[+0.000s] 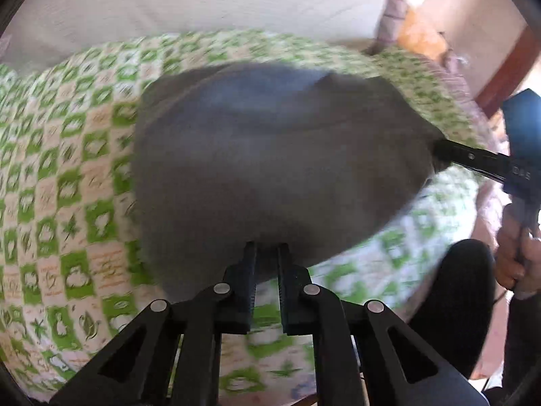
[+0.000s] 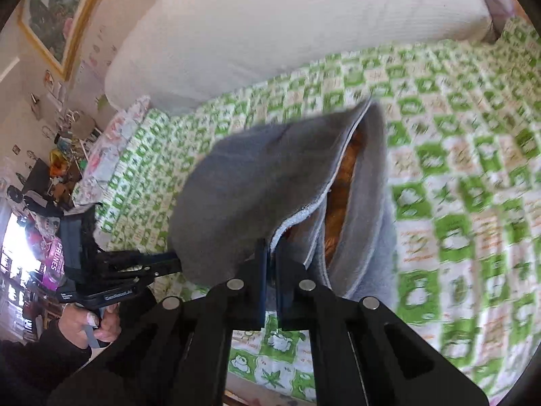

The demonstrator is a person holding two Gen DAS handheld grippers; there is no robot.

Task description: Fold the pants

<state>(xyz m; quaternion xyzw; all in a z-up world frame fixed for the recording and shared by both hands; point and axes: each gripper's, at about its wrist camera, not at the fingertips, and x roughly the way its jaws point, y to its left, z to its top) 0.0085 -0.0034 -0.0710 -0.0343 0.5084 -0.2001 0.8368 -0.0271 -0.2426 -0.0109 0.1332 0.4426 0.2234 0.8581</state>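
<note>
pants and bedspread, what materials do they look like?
Pants: soft grey knit, probably fleece or sweatshirt cotton; matte, with a fuzzy pale inner face at the open edge and an orange lining showing inside. Bedspread: thin woven cloth, likely cotton, printed in green and white squares, matte. Blur hides the weave.

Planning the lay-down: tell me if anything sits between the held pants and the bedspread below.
Nothing visible does. Both the left gripper and right gripper pinch the gray pants, and the green checkered bedspread around them shows only its pattern. The patch directly beneath is hidden.
</note>
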